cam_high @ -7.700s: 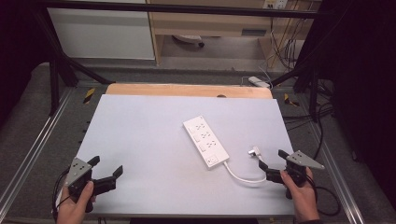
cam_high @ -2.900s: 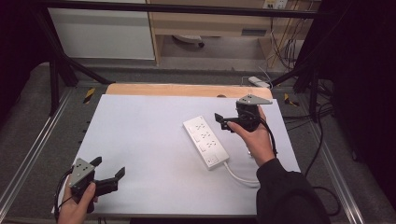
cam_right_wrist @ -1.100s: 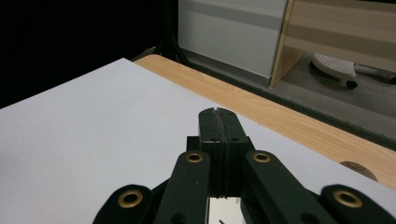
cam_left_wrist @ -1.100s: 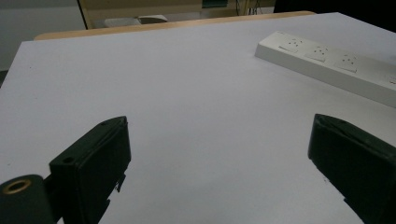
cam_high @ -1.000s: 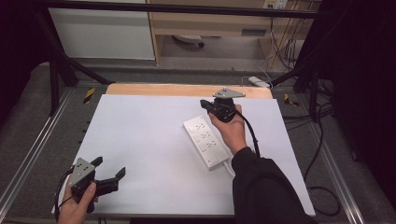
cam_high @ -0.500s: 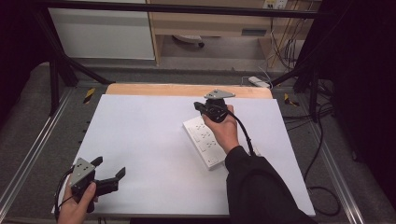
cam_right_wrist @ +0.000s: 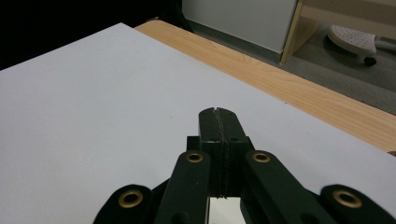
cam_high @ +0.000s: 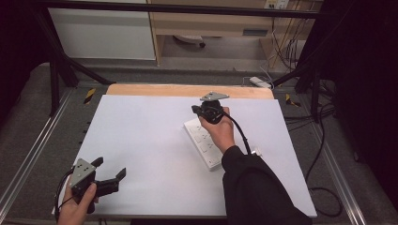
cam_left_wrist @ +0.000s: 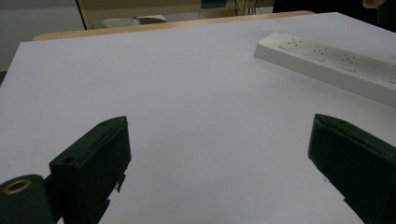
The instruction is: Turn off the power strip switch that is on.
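One white plastic power strip (cam_high: 203,143), long and rectangular, lay slantwise right of centre on the matte white table (cam_high: 141,140). Right gripper (cam_high: 196,110) hovered at the strip's far end, black jaws pressed together on nothing. Left gripper (cam_high: 111,172) sat at the near left corner, jaws spread wide, empty.

A lab: metal frame (cam_high: 56,70) around the table (cam_high: 141,140) (cables (cam_high: 324,154) trailing nearby)
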Demonstrator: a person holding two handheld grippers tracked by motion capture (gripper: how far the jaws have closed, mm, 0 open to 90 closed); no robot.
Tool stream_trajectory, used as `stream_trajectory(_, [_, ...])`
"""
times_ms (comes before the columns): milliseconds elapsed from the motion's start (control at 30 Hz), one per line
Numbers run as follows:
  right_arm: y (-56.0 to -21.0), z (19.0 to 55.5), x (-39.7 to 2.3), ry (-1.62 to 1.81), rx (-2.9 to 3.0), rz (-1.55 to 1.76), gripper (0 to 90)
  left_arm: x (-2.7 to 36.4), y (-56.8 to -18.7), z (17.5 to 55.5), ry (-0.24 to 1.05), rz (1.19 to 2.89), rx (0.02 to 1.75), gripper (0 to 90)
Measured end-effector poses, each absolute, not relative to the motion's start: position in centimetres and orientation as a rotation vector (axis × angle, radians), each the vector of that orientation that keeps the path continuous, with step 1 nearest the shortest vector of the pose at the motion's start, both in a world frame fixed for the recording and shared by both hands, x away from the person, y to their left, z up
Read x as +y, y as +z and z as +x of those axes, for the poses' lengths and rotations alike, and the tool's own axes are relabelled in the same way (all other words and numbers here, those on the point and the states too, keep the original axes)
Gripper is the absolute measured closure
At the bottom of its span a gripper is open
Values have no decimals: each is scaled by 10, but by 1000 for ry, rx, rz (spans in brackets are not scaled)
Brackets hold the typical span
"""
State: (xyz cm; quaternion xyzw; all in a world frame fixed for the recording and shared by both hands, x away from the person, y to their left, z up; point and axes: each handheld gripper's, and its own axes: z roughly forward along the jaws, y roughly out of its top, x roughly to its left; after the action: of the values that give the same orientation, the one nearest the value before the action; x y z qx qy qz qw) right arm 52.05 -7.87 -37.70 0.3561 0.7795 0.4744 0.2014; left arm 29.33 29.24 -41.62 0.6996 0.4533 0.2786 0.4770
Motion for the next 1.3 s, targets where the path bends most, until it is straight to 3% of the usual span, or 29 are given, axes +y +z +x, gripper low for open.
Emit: stream_trajectory(1300, [-398, 527, -72, 1259, 2237, 1027, 900, 292, -416, 294, 691, 1716, 1107, 56])
